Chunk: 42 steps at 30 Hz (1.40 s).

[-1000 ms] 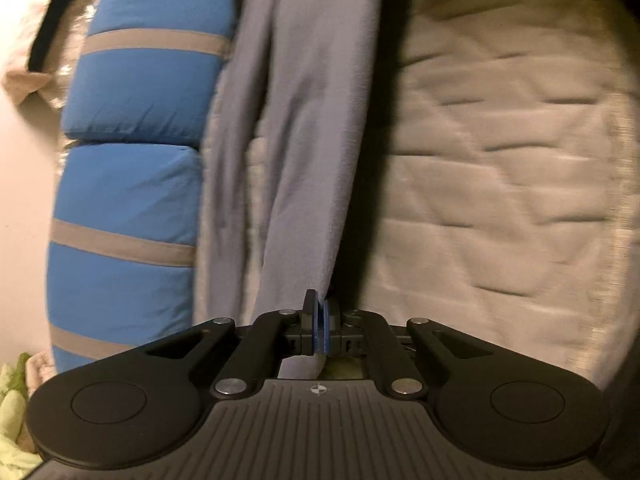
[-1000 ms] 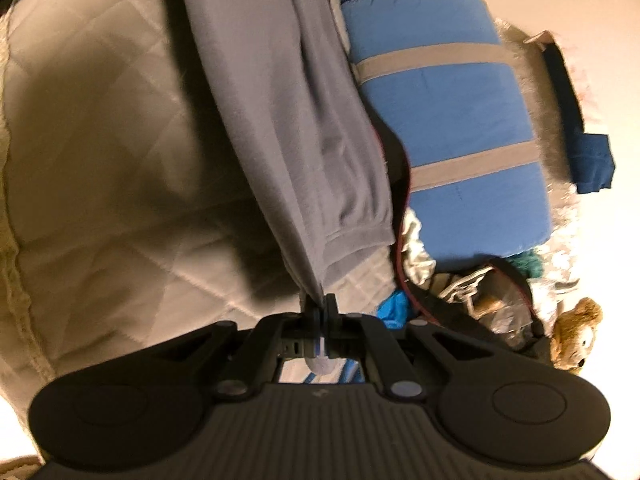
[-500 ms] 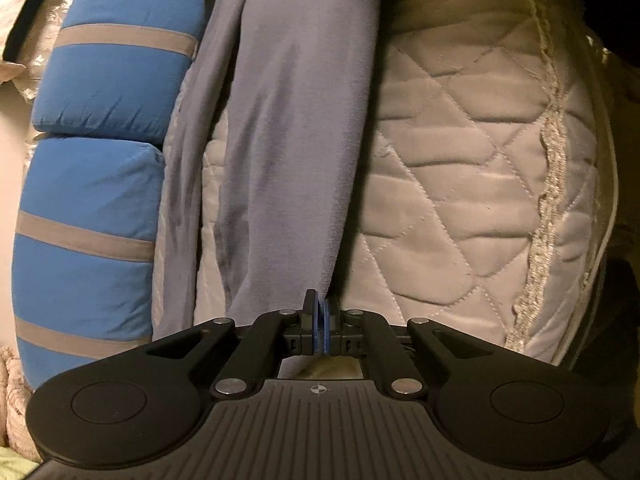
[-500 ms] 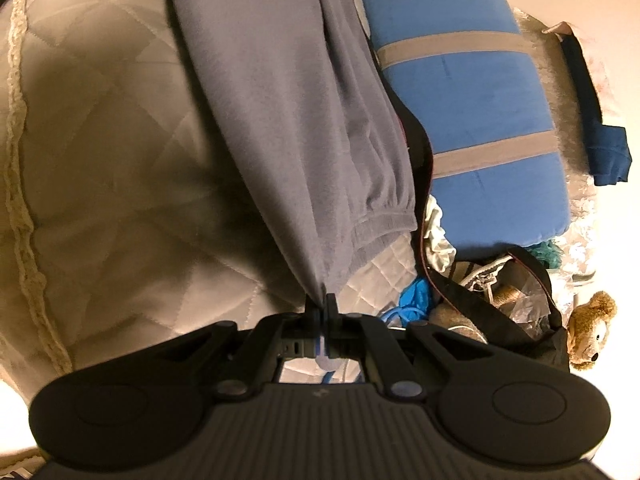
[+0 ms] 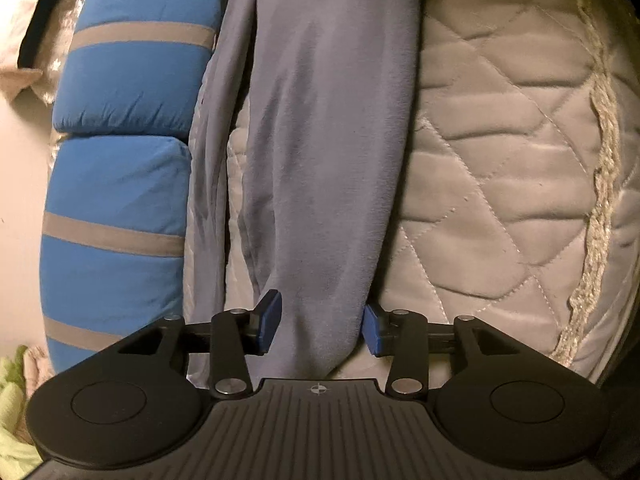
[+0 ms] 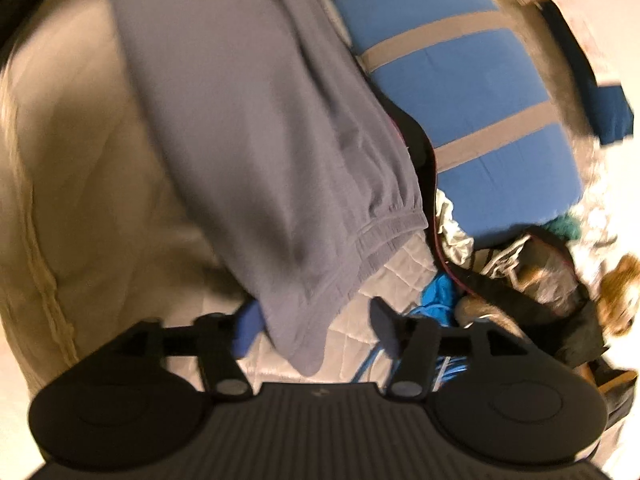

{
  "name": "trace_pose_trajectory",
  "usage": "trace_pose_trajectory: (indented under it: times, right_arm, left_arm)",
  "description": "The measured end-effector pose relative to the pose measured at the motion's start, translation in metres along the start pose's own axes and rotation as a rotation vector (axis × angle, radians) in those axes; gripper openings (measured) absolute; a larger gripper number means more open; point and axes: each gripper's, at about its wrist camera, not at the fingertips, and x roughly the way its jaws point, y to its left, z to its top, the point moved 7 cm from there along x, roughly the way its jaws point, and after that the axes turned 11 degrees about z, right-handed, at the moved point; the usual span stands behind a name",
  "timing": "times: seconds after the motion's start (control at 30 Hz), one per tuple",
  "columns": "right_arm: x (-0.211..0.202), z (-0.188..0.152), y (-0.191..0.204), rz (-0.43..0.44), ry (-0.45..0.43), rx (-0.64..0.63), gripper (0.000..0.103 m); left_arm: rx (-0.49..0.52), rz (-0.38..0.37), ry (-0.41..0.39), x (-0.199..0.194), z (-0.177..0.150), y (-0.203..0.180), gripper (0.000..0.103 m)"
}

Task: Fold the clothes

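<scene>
Grey sweatpants (image 5: 328, 152) lie stretched lengthwise on a quilted beige bedspread (image 5: 500, 184). In the left wrist view my left gripper (image 5: 320, 326) is open, its blue pads (image 5: 269, 322) on either side of the cloth's near end without gripping it. In the right wrist view the sweatpants (image 6: 256, 136) end in an elastic cuff (image 6: 390, 226). My right gripper (image 6: 316, 326) is open, with a corner of the leg lying loose between its fingers. This view is blurred.
A blue pillow roll with grey stripes (image 5: 124, 184) lies along the pants' far side, also in the right wrist view (image 6: 472, 92). A dark open bag (image 6: 532, 276), blue cloth (image 6: 440, 292) and a teddy bear (image 6: 620, 296) crowd the right. The bedspread's braided edge (image 5: 600, 168) runs on the right.
Both grippers were shut on the pants' ends; now both have opened and let go. The pants now rest on the bedspread.
</scene>
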Motion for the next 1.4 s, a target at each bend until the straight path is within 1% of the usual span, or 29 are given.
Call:
trace_pose_trajectory:
  times: [0.07, 0.13, 0.2, 0.3, 0.33, 0.47, 0.6, 0.63, 0.77, 0.83, 0.9, 0.97, 1.03, 1.1, 1.13, 1.2, 1.23, 1.27, 1.3, 1.37, 1.4]
  right_arm:
    - [-0.002, 0.011, -0.009, 0.064, -0.025, 0.055, 0.085]
    - [-0.001, 0.026, -0.018, 0.111, -0.047, 0.089, 0.089]
    - [0.001, 0.043, -0.026, 0.133, -0.081, 0.108, 0.091]
    - [0.006, 0.076, -0.041, 0.176, -0.125, 0.145, 0.094]
    - [0.008, 0.089, -0.045, 0.19, -0.137, 0.149, 0.094]
    - [0.009, 0.141, -0.057, 0.247, -0.186, 0.144, 0.095]
    - [0.005, 0.202, -0.061, 0.276, -0.241, 0.095, 0.096]
    - [0.003, 0.218, -0.057, 0.279, -0.252, 0.075, 0.096]
    - [-0.008, 0.277, -0.033, 0.285, -0.289, -0.014, 0.097]
    - [-0.019, 0.304, -0.009, 0.279, -0.315, -0.076, 0.097]
    - [-0.031, 0.327, 0.02, 0.289, -0.352, -0.127, 0.097]
    - [-0.042, 0.348, 0.053, 0.308, -0.391, -0.171, 0.097]
    - [-0.052, 0.365, 0.09, 0.333, -0.435, -0.212, 0.097]
    - [-0.058, 0.379, 0.129, 0.336, -0.478, -0.272, 0.097]
    - [-0.058, 0.384, 0.145, 0.322, -0.494, -0.303, 0.096]
    - [-0.051, 0.396, 0.173, 0.291, -0.518, -0.354, 0.094]
    - [-0.046, 0.402, 0.184, 0.27, -0.525, -0.375, 0.091]
    - [-0.04, 0.41, 0.191, 0.245, -0.527, -0.385, 0.084]
    - [-0.034, 0.417, 0.196, 0.219, -0.527, -0.389, 0.08]
    - [-0.021, 0.431, 0.203, 0.175, -0.523, -0.391, 0.065]
    - [-0.015, 0.438, 0.205, 0.168, -0.517, -0.388, 0.06]
  left_arm:
    - [-0.01, 0.002, 0.002, 0.0, -0.001, 0.002, 0.044]
    - [-0.019, 0.0, 0.003, 0.004, 0.0, 0.0, 0.044]
    - [-0.035, -0.008, 0.007, 0.009, 0.001, 0.004, 0.046]
    - [-0.073, -0.016, 0.019, 0.013, 0.0, 0.008, 0.053]
    - [-0.085, -0.021, 0.022, 0.014, 0.0, 0.009, 0.055]
    - [-0.124, -0.038, 0.033, 0.017, 0.002, 0.011, 0.055]
    - [-0.15, -0.046, 0.028, 0.027, 0.001, 0.021, 0.056]
    - [-0.159, -0.048, 0.027, 0.024, -0.001, 0.02, 0.056]
    - [-0.187, -0.054, 0.017, 0.017, -0.005, 0.013, 0.055]
    - [-0.194, -0.054, 0.003, 0.022, -0.005, 0.018, 0.055]
    - [-0.208, -0.067, -0.014, 0.023, -0.005, 0.019, 0.047]
    - [-0.232, -0.092, -0.027, 0.021, -0.006, 0.016, 0.028]
    - [-0.256, -0.103, -0.039, 0.024, -0.006, 0.017, 0.02]
    - [-0.29, -0.108, -0.059, 0.023, -0.008, 0.019, 0.015]
    - [-0.313, -0.108, -0.071, 0.022, -0.009, 0.021, 0.012]
    - [-0.36, -0.099, -0.1, 0.021, -0.01, 0.029, 0.01]
    - [-0.384, -0.092, -0.114, 0.022, -0.01, 0.034, 0.009]
    - [-0.408, -0.085, -0.129, 0.022, -0.01, 0.039, 0.008]
    - [-0.427, -0.077, -0.141, 0.02, -0.011, 0.042, 0.008]
    - [-0.452, -0.057, -0.165, 0.022, -0.012, 0.05, 0.007]
    - [-0.463, -0.049, -0.176, 0.022, -0.012, 0.052, 0.007]
